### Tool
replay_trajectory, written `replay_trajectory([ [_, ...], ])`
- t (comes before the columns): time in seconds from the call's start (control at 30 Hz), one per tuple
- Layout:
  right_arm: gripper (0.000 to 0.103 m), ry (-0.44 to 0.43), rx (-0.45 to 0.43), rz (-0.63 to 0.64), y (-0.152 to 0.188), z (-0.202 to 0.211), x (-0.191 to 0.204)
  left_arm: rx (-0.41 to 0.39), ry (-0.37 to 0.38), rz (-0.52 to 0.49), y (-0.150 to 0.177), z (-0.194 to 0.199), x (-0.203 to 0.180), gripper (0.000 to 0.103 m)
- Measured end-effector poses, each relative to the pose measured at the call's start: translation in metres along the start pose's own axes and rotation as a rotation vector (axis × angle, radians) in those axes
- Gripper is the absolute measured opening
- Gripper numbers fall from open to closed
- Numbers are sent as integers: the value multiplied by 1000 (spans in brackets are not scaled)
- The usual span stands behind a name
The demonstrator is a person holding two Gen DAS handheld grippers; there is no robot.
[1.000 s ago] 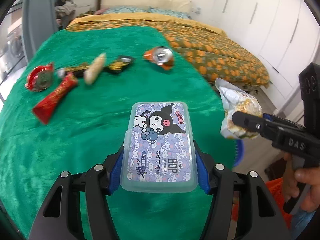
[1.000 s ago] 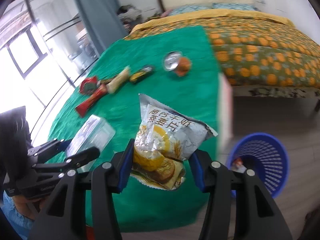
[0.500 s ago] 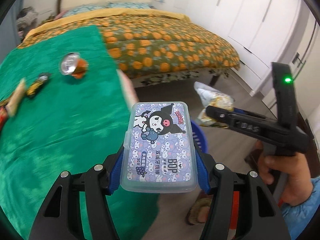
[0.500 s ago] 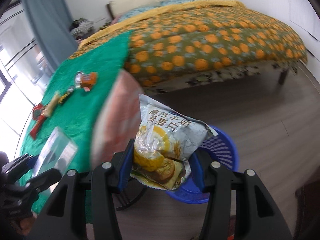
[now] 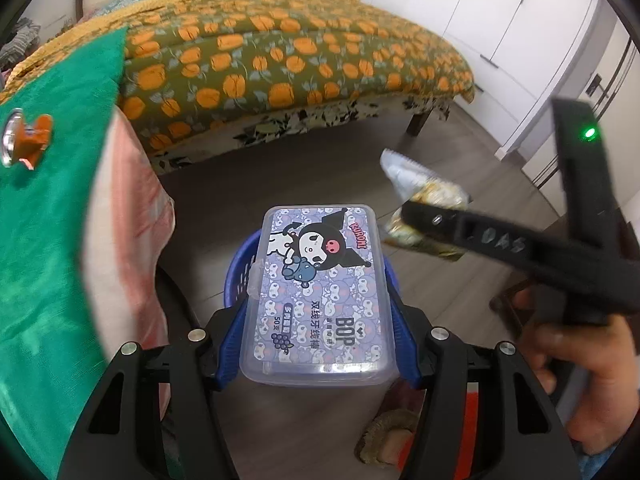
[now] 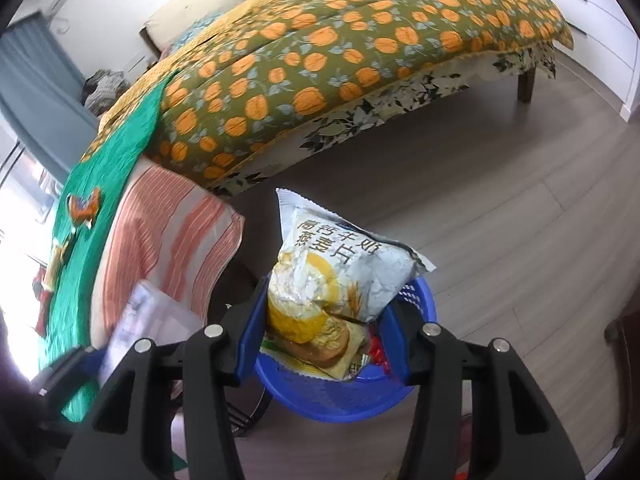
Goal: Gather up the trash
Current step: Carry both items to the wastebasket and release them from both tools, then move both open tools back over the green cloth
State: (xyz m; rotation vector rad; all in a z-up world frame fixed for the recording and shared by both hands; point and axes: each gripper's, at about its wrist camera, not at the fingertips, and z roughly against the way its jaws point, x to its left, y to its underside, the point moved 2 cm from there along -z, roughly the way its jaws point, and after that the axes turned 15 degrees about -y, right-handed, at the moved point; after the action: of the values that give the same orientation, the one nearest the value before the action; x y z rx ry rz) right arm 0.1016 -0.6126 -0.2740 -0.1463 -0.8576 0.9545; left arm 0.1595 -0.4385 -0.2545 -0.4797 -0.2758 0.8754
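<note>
Snack bag apparently clamped within right gripper

Left tongs: matte black plastic arms w/ blue pads inside each finger, silver round screws on top of arms. Right tongs: same build, black w/ blue pads and silver screws. Seen from the left cam, the right unit's black body carries raised lettering and a lit green LED. Blue sleeve at the person's right hand.
</note>
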Motion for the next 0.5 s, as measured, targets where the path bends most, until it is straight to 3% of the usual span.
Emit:
replay_trajectory([
  [0.2,53,-23,2,-62,-12,-9,-17,24,-16,-14,-5,-34,-11,61],
  [0.27,79,-44,-7,-85,-15,-11,-21,19,-33,-34,-7,-44,-15,73],
  [0.3,85,-46,-22,-97,-17,-10,-22,26,-54,-36,-9,-49,-15,88],
  [0.4,85,-49,-62,-100,-23,1,-17,13,-43,-17,-14,-45,-14,89],
  [0.5,86,-19,-113,-44,-26,19,-2,-57,-15,0,-14,-13,-6,90],
])
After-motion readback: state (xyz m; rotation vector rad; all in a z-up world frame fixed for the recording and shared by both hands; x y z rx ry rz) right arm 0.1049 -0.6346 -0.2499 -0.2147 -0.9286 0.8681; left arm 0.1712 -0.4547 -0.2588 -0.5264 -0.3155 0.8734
